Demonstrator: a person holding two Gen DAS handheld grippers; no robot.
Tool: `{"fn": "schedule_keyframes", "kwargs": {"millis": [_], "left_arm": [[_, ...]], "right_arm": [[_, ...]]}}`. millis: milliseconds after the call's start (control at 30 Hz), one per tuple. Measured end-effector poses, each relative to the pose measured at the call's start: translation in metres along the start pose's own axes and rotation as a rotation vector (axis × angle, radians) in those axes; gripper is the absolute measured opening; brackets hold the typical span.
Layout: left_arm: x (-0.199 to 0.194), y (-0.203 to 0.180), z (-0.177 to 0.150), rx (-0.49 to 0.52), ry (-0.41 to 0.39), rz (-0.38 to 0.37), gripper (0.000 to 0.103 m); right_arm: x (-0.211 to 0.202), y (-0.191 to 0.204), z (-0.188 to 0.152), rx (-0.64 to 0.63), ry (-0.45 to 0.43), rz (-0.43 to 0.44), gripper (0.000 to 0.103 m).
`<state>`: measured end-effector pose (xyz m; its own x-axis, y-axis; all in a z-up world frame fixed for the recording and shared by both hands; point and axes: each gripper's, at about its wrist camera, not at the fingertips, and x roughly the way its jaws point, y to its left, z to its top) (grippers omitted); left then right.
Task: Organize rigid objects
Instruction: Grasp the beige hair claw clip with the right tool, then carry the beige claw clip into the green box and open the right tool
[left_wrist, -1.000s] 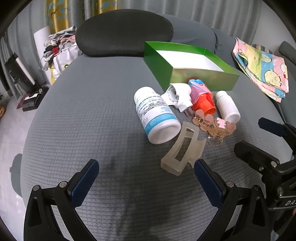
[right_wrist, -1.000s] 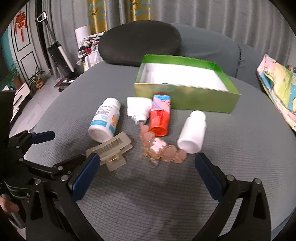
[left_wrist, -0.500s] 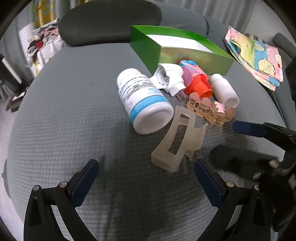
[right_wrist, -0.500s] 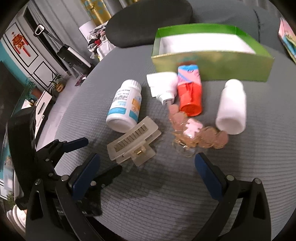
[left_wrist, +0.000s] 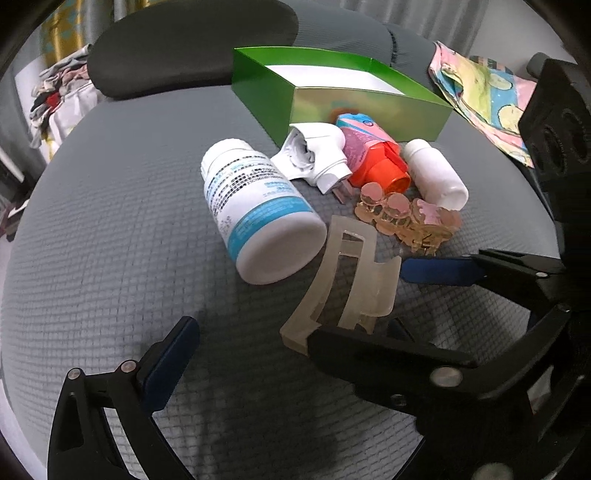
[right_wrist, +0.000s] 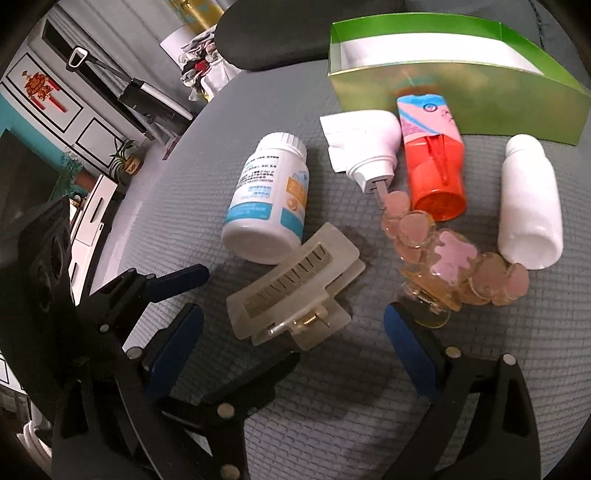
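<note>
A translucent hair claw clip (right_wrist: 291, 284) (left_wrist: 343, 280) lies on the grey quilted cushion (left_wrist: 110, 240). My right gripper (right_wrist: 293, 341) (left_wrist: 358, 302) straddles it. Its jaws are closing, but the pads stand clear of the clip. My left gripper (left_wrist: 295, 354) (right_wrist: 251, 314) is open just beside it, with one finger hidden behind the right gripper. Behind the clip lie a blue-labelled white bottle (right_wrist: 269, 206), a white plug (right_wrist: 369, 147), an orange-capped tube (right_wrist: 432, 166), a small white bottle (right_wrist: 528, 206) and a pink clip (right_wrist: 450, 258). An open green box (right_wrist: 443, 92) stands beyond.
A black headrest (left_wrist: 192, 40) rises behind the box. A patterned cloth (left_wrist: 480, 92) lies at the far right and a heap of clothes (left_wrist: 55, 92) at the far left. The cushion's left edge drops to the floor by a cabinet (right_wrist: 92, 122).
Both grippers have sunk toward the claw clip. The right gripper has come in from the side until its fingers flank the clip, and they have narrowed a little.
</note>
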<state>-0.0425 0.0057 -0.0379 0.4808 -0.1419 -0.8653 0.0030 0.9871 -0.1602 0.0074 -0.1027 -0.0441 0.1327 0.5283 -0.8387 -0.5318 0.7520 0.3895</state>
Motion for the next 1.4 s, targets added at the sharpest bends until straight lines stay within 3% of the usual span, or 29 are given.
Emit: {"fn": "schedule_keyframes", "kwargs": {"millis": [267,367,633,767,833,1100,1400], "left_arm": [[0.003,-0.004,0.004,0.018,0.0,-0.027,0.098],[0.007,-0.007,0.006,0.021,0.015,-0.044,0.083],[0.009,-0.011,0.009,0.032,0.02,-0.052,0.081],[0.009,-0.014,0.008,0.038,0.014,-0.068,0.06],[0.01,-0.016,0.008,0.039,0.013,-0.073,0.054],[0.008,-0.012,0.002,0.022,-0.006,-0.098,0.052],[-0.003,-0.018,-0.001,0.031,-0.034,-0.102,0.049]], "right_arm": [[0.001,-0.006,0.002,-0.003,0.006,0.003,0.092],[0.003,-0.007,0.004,-0.001,0.004,0.005,0.088],[0.001,-0.008,0.003,-0.002,-0.002,0.006,0.088],[0.001,-0.009,0.003,0.001,-0.003,0.007,0.087],[0.002,-0.009,0.002,0.005,-0.003,0.011,0.082],[0.002,-0.008,0.001,-0.009,-0.001,0.001,0.06],[-0.005,-0.011,0.0,-0.008,-0.028,-0.016,0.054]]}}
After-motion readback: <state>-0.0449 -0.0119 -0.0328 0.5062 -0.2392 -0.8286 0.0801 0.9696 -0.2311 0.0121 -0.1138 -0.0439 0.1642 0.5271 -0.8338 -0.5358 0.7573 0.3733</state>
